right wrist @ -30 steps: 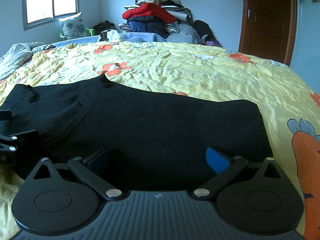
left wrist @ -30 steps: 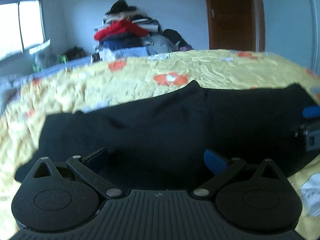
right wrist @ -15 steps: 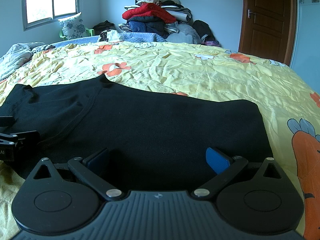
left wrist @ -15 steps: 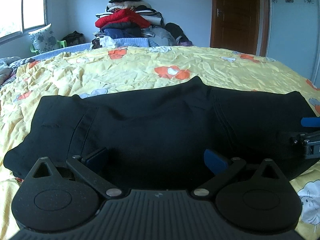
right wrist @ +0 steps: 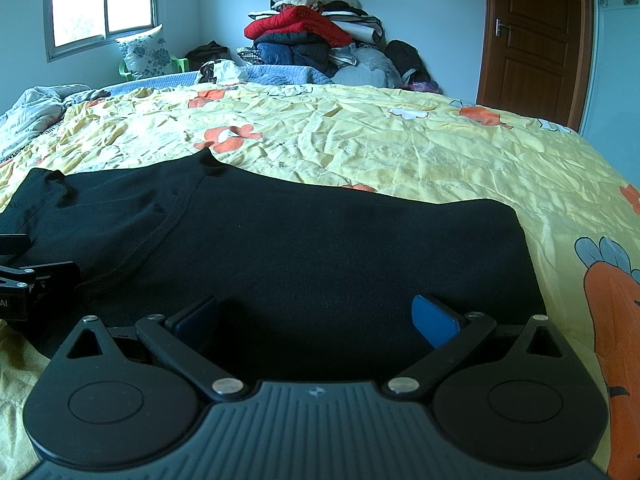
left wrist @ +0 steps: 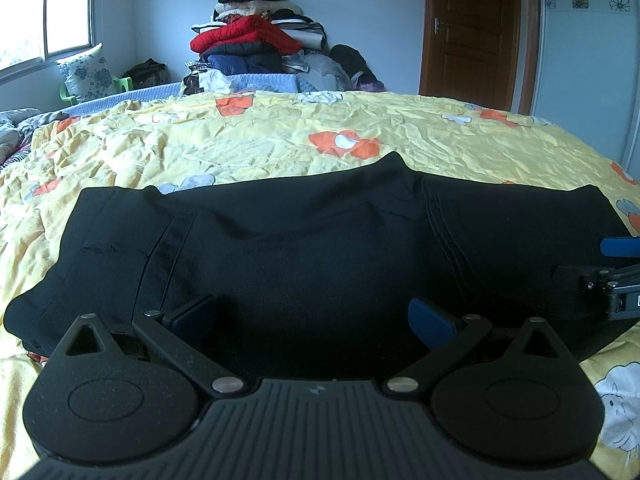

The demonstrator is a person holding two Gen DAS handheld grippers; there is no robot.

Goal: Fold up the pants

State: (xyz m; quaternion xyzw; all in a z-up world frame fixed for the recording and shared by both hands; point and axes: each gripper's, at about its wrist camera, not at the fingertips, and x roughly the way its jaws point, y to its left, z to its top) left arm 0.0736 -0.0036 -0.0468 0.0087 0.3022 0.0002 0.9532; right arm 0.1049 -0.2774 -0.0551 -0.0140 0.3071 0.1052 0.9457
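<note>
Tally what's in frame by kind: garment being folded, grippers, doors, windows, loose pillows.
Black pants: 1
Grippers: 2, left gripper and right gripper, both open
Door: 1
Window: 1
Pillow: 1
Total: 6

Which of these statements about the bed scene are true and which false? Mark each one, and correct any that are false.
1. The black pants lie on a yellow flowered bedspread. True.
2. The left gripper has its jaws clamped shut on the pants. False: its jaws stand wide apart over the fabric.
3. The right gripper also has its jaws open. True.
4. The wooden door stands wide open. False: it is closed.
5. A pile of clothes topped by something dark sits beyond the bed. True.
6. The pants hang from a hanger. False: they lie flat on the bed.
</note>
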